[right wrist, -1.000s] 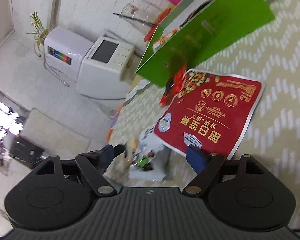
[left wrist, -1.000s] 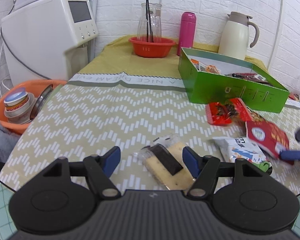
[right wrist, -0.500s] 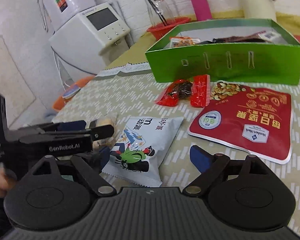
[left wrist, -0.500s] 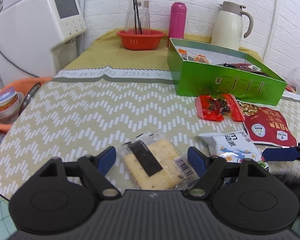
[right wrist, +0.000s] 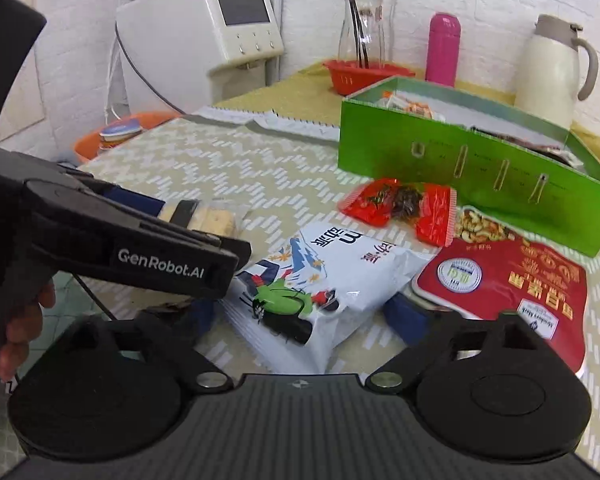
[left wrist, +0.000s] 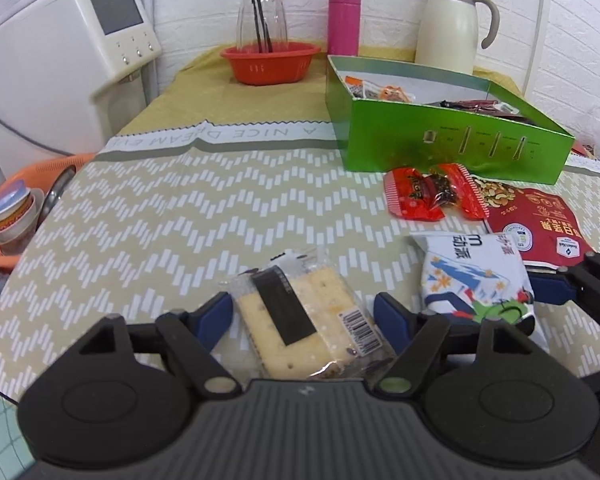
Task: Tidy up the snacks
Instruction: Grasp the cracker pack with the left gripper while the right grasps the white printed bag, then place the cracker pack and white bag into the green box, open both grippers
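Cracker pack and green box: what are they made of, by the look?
Cracker pack: clear glossy plastic film, probably; crackers show through and it glints, with a printed barcode label.
Green box: looks like glossy coated cardboard; thin straight walls, folded corners, sheen on the front.

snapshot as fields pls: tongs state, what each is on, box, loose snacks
left tongs: jaws just closing, straddling cracker pack, gaps still showing
right tongs: open around white chip bag
green box: open, some snacks inside
loose on table: red candy packet, red nut pouch, both in front of the box
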Available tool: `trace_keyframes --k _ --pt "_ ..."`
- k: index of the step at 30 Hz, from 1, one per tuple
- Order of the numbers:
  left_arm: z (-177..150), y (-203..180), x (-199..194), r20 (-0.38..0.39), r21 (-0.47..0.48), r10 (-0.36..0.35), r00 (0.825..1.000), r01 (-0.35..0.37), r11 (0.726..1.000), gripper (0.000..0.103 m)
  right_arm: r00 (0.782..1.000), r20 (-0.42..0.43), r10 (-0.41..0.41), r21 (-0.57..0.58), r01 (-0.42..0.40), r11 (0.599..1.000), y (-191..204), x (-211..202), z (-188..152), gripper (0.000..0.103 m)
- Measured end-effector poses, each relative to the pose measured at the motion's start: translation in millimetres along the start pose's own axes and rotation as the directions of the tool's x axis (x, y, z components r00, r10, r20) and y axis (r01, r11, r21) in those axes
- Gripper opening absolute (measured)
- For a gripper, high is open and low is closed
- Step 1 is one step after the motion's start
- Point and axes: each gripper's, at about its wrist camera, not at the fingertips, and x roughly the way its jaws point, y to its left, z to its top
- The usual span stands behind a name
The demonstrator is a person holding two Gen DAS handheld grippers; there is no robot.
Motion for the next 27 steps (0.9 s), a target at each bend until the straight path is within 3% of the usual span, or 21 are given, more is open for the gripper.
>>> trace_keyframes --k 1,5,10,19,27 --pt "-1 0 -1 0.006 0.0 0.001 1.0 -0.001 1.0 0.068 1.0 0.005 -0.003 0.005 0.003 1.0 -2 -2 0 0.103" --pt "-2 3 -3 0.021 -0.024 -0.001 1.0 0.001 1.0 0.066 1.0 0.014 0.007 0.033 -0.008 0.999 -12 -7 -2 0.08" --pt "-4 6 -8 0.047 -0.041 0.015 0.999 -0.013 0.999 0.066 0.998 0.048 0.032 0.052 -0.034 0.998 -18 -20 -6 0.067" --pt "-5 9 -16 0.068 -0.081 -0.01 0.998 0.016 0.997 0.066 0.993 0.121 0.004 0.017 -0.006 1.0 -25 -47 -10 0.063" --pt "11 -10 -21 0.111 -0.05 -0.036 0.993 0.042 0.998 0.066 0.983 0.181 -0.026 0.019 0.023 1.0 -47 -65 -10 0.063"
